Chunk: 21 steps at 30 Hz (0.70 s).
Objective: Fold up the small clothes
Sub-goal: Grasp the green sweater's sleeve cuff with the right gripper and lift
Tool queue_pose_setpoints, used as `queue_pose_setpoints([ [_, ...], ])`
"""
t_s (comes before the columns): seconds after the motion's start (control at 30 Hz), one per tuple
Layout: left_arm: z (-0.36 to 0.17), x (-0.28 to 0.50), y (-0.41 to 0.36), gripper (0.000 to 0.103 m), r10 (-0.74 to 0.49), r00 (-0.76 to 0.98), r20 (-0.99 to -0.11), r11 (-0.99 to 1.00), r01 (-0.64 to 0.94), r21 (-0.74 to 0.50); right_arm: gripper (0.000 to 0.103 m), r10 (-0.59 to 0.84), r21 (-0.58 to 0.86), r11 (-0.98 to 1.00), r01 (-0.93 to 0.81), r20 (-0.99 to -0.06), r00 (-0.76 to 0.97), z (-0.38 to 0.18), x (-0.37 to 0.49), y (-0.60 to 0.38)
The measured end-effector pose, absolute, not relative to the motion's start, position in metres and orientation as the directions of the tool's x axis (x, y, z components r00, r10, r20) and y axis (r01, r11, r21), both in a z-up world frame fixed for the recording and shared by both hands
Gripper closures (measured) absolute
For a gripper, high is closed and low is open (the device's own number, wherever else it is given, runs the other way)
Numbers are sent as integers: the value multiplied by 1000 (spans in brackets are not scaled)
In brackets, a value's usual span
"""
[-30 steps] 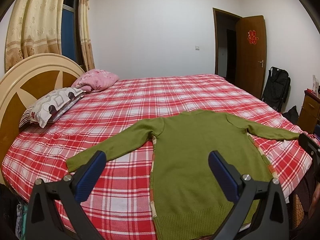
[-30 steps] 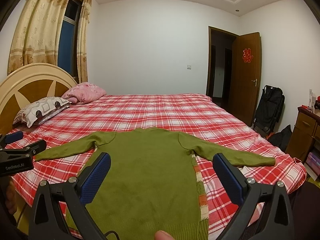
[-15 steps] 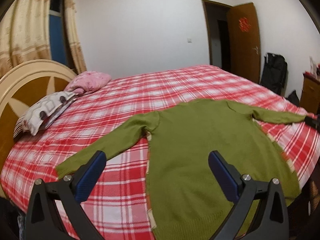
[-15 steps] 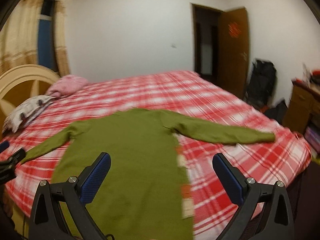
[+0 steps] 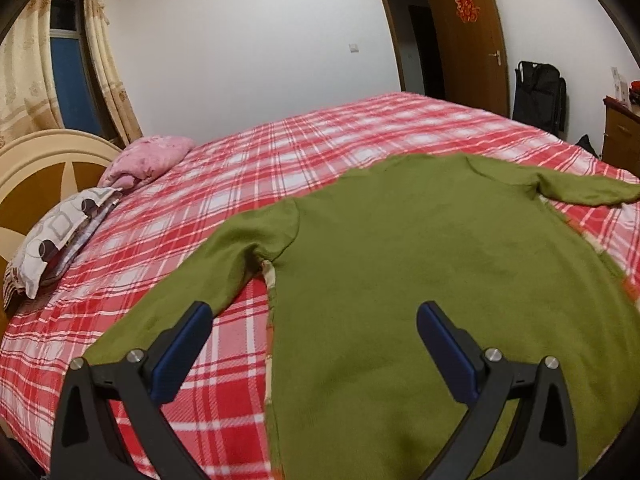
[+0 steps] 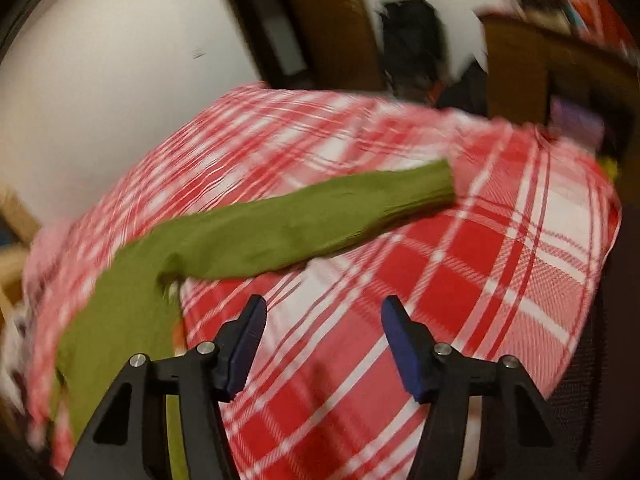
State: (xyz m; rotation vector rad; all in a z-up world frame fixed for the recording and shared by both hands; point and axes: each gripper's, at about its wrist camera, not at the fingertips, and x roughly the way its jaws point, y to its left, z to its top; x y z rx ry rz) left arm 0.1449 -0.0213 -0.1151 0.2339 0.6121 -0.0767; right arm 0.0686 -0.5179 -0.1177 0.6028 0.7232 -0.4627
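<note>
The bed [image 5: 280, 168], covered in a red and white plaid sheet, takes up most of both views, and the green sweater [image 5: 440, 280] lies spread flat on it near the front edge, body toward the camera and both sleeves stretched out to the sides. Pillows [image 5: 60, 232] sit well apart by the headboard and play no part.

The biggest risk looks to be the loose plaid sheet: a pinch taken too deep on a sleeve would likely catch the sheet with the knit and drag it along, rumpling the surface under the fold.

Next is the right sleeve [image 6: 304, 228]. The right-wrist view is heavily blurred, so aim is uncertain; the cuff lies near the bed's far corner, and a sloppy sweep could push it off the edge instead of lifting it.

The left sleeve [image 5: 208, 280] runs just under the left gripper [image 5: 316, 328], whose fingers stand wide apart and hold nothing. The right gripper [image 6: 324, 320] is likewise spread and empty above bare sheet, short of the sleeve. If one side lifts before the other, the body could skew and the fold come out crooked.

A striped inner layer peeks out along the sweater's side seams; grabbing only the top layer would likely separate the two.
</note>
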Motion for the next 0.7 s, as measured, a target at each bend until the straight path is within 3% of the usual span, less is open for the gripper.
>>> queue_pose_setpoints([
  [0.2,-125,157,-19,0,-3,801,-599,976,133,172,51,-205,397,629,669,-745,635,-131,79,-564],
  [0.37,-133,166,-18,0,-8,790,-613,979,131,155,52,-266,354,606,713,-754,601,-134,98,-577],
  [0.47,-137,171,-15,0,-16,775,-632,983,128,133,61,-296,324,590,739,-765,572,-140,110,-585],
  [0.53,-139,173,-13,0,-39,764,-644,984,140,108,80,-312,310,571,760,-775,550,-144,116,-595],
  [0.6,-138,172,-14,0,-46,766,-641,984,147,105,90,-304,328,556,764,-775,553,-145,120,-604],
  [0.7,-135,171,-13,0,-57,773,-632,983,154,100,95,-307,324,581,747,-763,569,-140,127,-605],
])
